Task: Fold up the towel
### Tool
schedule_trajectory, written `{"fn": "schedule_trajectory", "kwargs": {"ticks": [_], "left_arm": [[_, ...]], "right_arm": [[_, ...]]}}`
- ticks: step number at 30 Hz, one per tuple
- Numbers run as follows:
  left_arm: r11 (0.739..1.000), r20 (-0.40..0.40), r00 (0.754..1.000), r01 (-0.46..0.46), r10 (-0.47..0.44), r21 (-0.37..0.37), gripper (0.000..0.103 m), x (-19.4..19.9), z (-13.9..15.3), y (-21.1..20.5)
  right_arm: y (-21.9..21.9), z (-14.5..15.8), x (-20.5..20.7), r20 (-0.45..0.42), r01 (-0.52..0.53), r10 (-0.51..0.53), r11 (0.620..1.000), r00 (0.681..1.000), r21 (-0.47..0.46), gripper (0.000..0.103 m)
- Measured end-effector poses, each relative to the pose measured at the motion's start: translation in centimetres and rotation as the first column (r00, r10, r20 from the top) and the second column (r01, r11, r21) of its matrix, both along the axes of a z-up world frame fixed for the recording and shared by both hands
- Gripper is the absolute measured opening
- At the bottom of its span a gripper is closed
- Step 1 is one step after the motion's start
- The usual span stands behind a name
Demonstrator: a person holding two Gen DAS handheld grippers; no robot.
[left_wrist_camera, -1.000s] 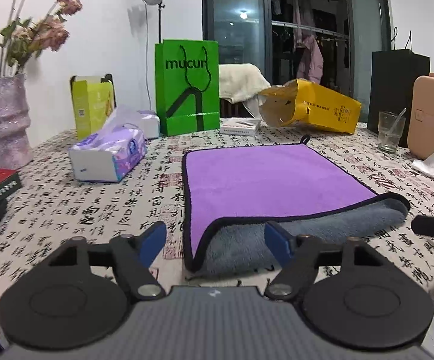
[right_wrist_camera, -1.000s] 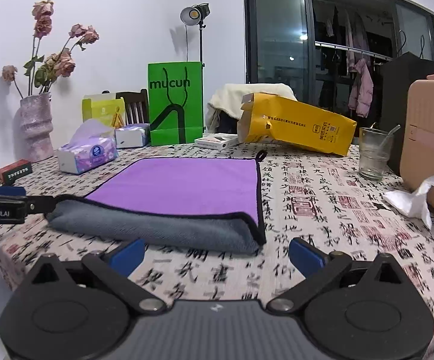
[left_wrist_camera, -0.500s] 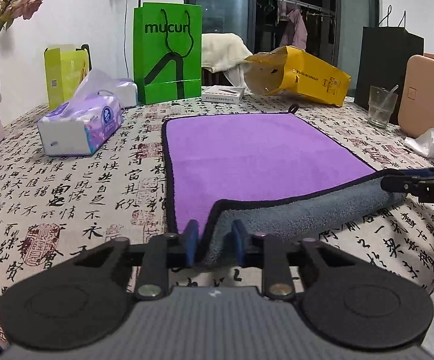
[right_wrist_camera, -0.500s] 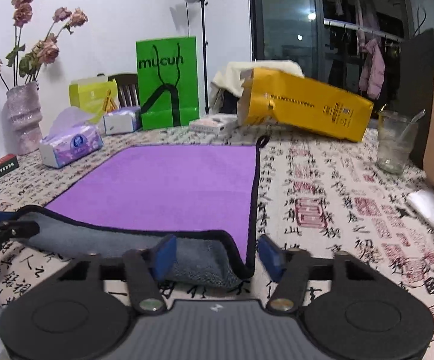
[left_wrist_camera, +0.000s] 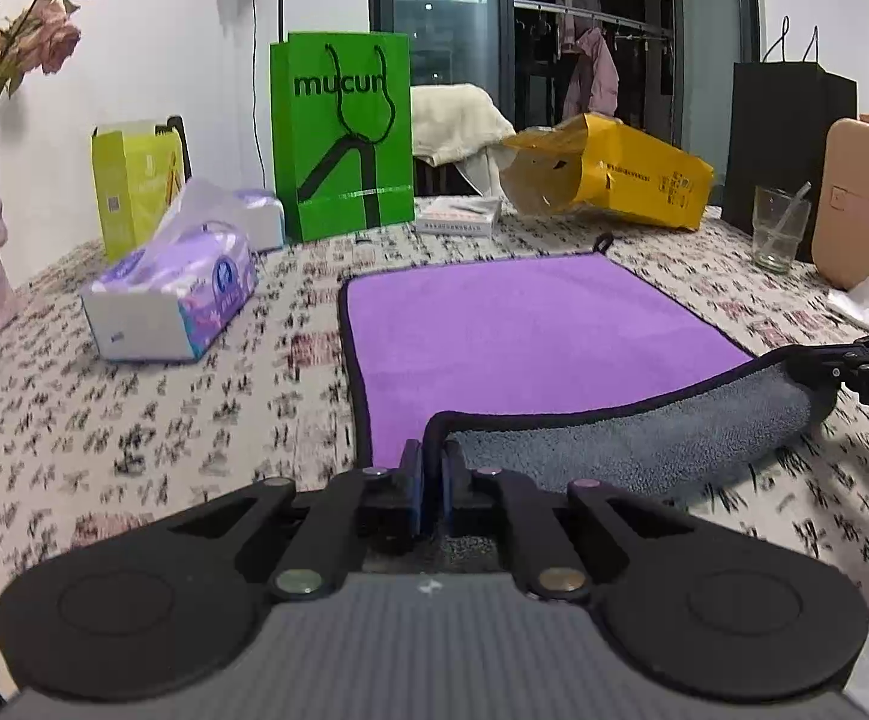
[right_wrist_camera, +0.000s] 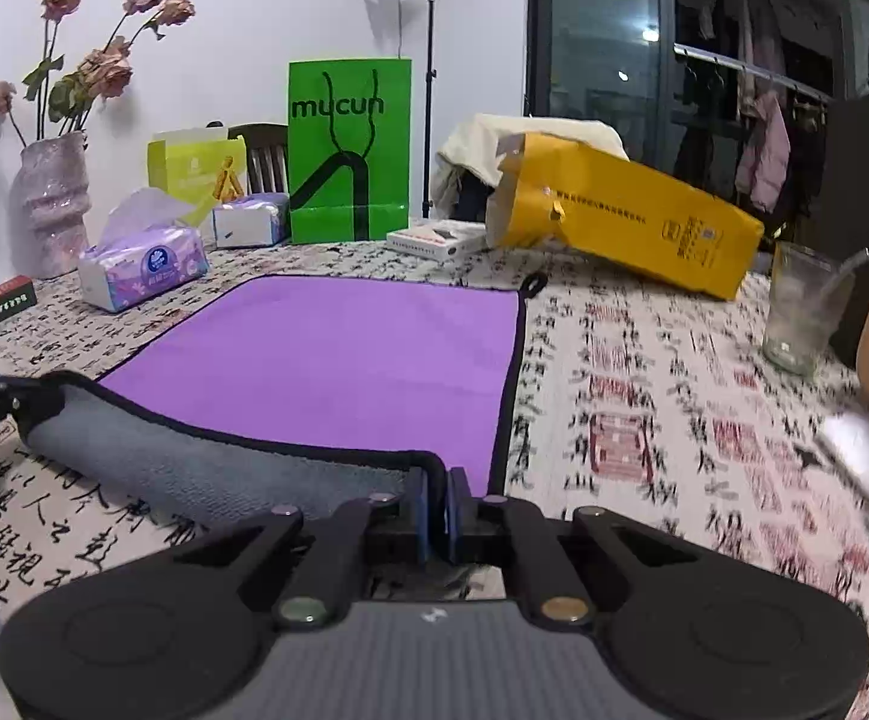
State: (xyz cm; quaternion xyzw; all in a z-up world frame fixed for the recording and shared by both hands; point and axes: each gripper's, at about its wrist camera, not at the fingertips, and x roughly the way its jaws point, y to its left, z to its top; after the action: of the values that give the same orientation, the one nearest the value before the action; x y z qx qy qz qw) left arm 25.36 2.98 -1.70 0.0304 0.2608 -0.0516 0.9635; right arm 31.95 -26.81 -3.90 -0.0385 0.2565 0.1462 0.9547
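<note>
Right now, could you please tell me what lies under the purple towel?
The towel lies flat on the calligraphy-print tablecloth, which shows all around it. Both grippers, left and right, pinch its near corners, showing its grey underside. Anything beneath the flat part is covered.

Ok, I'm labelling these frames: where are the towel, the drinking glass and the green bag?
towel (left_wrist_camera: pixel 524 324): left wrist view, middle of its purple face.
drinking glass (right_wrist_camera: pixel 803 312): right wrist view, its clear side wall.
green bag (left_wrist_camera: pixel 341 138): left wrist view, its front panel.
</note>
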Motion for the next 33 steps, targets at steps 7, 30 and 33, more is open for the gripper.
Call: {"fn": "schedule_trajectory", "kwargs": {"ticks": [7,30,33], "left_arm": [[1.000,0.032,0.999,-0.004,0.003,0.015,0.007,3.5,1.6,0.4],[0.998,-0.095,0.995,0.010,-0.015,-0.057,0.007,22.0,2.6,3.7],[0.998,-0.111,0.994,0.008,-0.014,-0.058,0.007,24.1,2.3,3.9]], "right_arm": [[0.5,1.8,3.1,0.049,-0.028,0.030,0.999,0.998,-0.037,0.005],[0.9,3.2,21.8,-0.056,-0.057,0.057,0.998,0.997,0.008,0.004],[1.1,2.6,24.0,-0.080,-0.052,0.053,0.999,0.995,0.013,0.004]]}}
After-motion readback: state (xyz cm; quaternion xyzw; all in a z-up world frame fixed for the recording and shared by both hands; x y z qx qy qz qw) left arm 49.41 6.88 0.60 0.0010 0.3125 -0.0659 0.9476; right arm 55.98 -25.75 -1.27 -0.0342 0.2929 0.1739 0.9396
